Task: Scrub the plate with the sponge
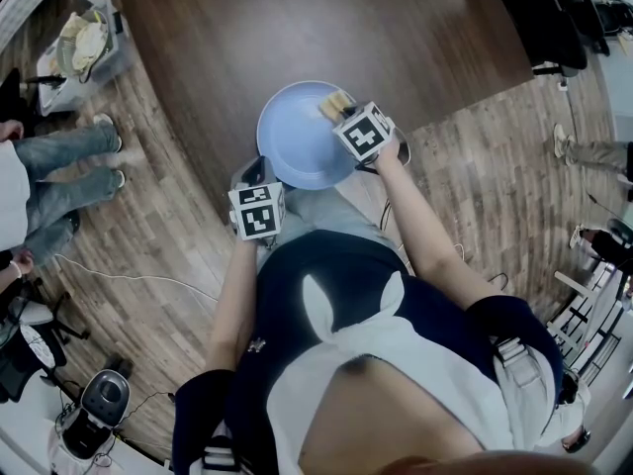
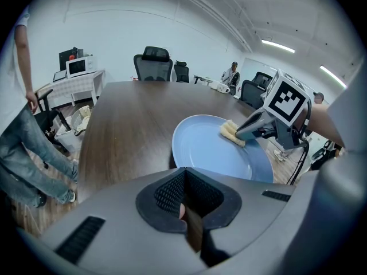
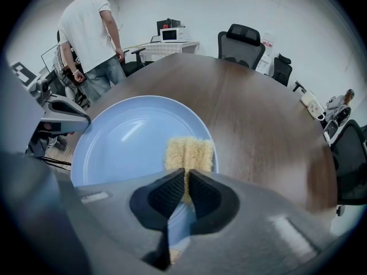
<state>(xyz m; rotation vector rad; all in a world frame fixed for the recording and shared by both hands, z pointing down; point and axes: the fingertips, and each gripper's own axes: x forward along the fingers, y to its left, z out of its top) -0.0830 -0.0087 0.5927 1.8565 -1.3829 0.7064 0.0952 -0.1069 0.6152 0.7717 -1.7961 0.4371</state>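
Note:
A light blue plate (image 1: 297,142) lies at the near corner of the dark table, partly over its edge. A yellow sponge (image 1: 334,102) rests on the plate's far right part, and my right gripper (image 1: 341,115) is shut on it. In the right gripper view the sponge (image 3: 189,150) sticks out from between the jaws onto the plate (image 3: 126,136). My left gripper (image 1: 252,174) sits at the plate's near left rim with its jaws shut; the rim itself is hidden behind them. From the left gripper view I see the plate (image 2: 212,145), the sponge (image 2: 231,132) and the right gripper (image 2: 246,132).
The brown table (image 1: 297,28) stretches away beyond the plate. A clear bin (image 1: 84,43) with odds and ends stands on the floor at the left, near a person in jeans (image 1: 59,166). Office chairs (image 2: 153,62) line the table's far end. An appliance (image 1: 99,404) sits on the floor.

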